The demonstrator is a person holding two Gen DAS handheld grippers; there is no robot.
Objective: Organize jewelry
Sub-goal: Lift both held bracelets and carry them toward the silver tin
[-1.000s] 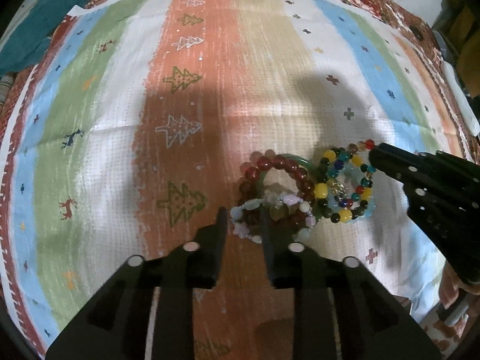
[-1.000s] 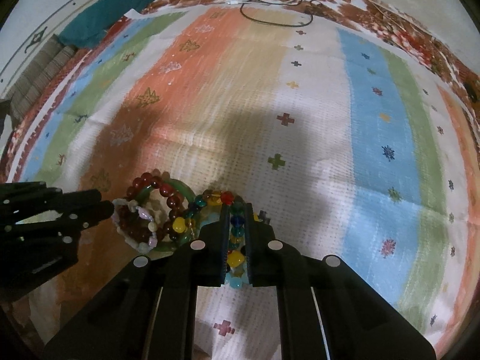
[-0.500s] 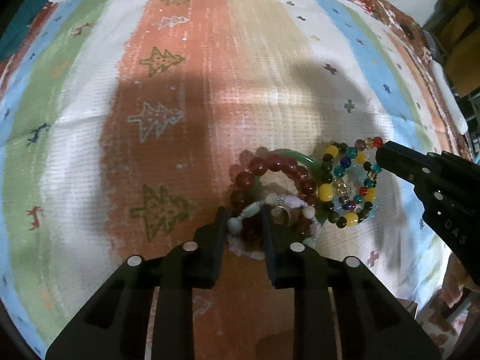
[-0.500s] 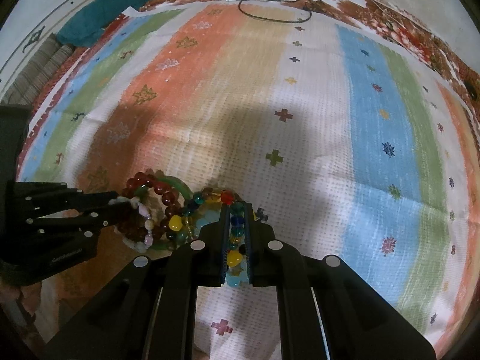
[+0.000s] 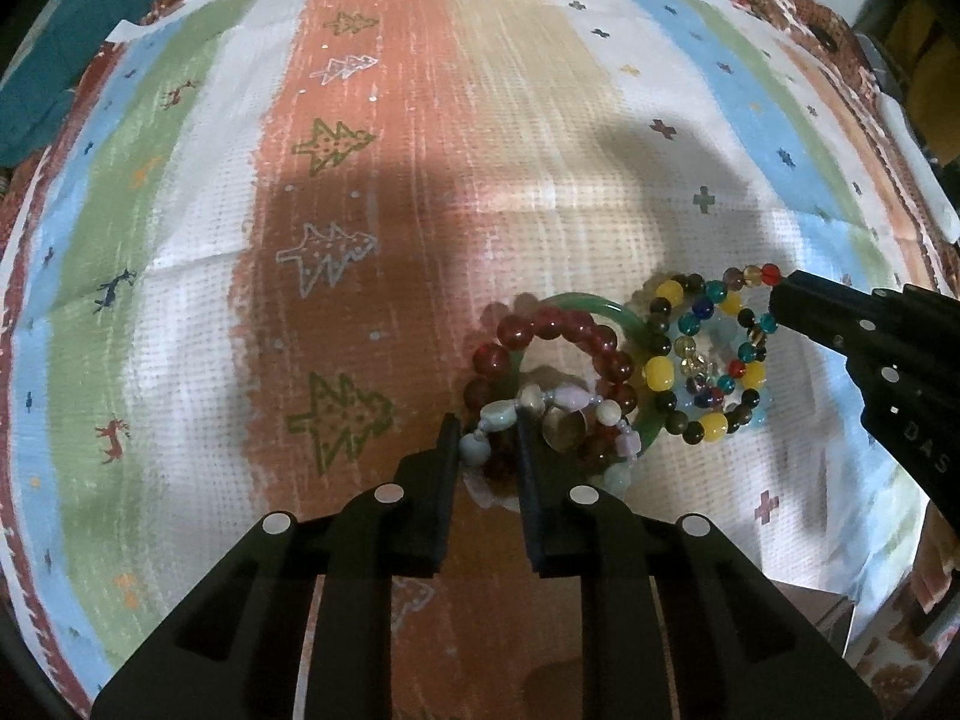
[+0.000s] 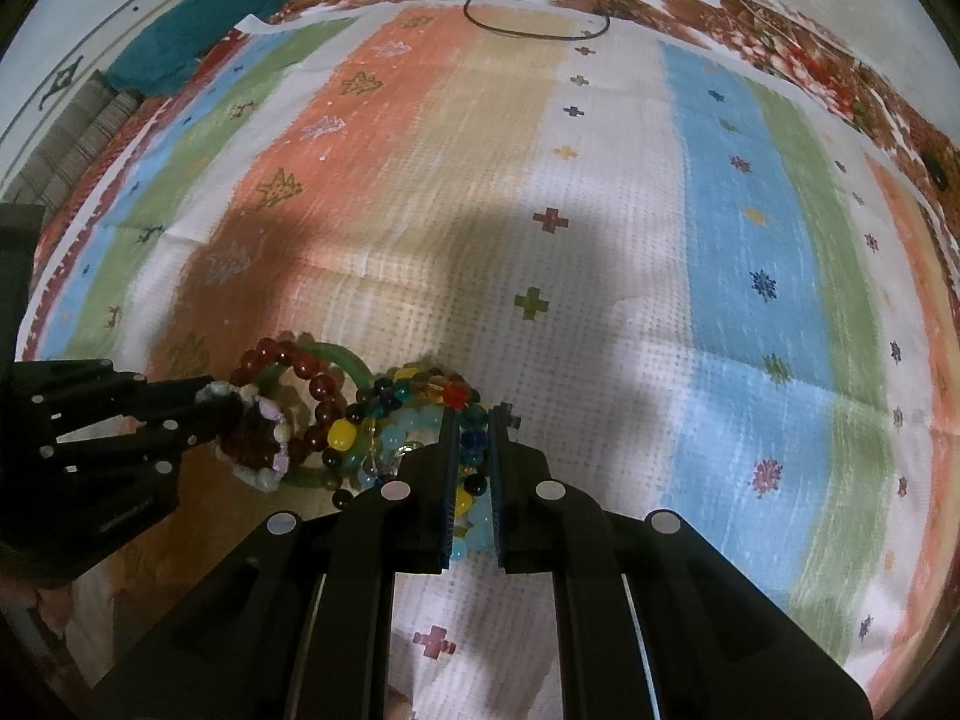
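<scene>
Four pieces of jewelry we count in one cluster on the striped cloth (image 5: 420, 120): one green bangle (image 5: 636, 324), one dark red bead bracelet (image 5: 558, 324) lying across it, one pale stone bracelet (image 5: 540, 402) on top of both, and one multicoloured bead bracelet (image 5: 708, 360) touching the bangle's right side; a light blue beaded piece seems to lie under the multicoloured one, though we cannot tell whether it is separate.

Two grippers we log; the left gripper (image 5: 489, 450) comes in low from the near side, its fingers partly closed around the near edge of the pale stone bracelet and the red beads beneath, with a little gap visible; whether it actually grips we cannot tell; the right gripper (image 6: 474, 468) reaches in from the right, its fingers narrowed onto the multicoloured bead bracelet, beads filling the slot between them.

One black cable (image 6: 528, 24) lies looped at the cloth's far edge; one teal fabric (image 6: 198, 18) sits at the far left corner; shadows of both grippers fall across the middle stripes.
</scene>
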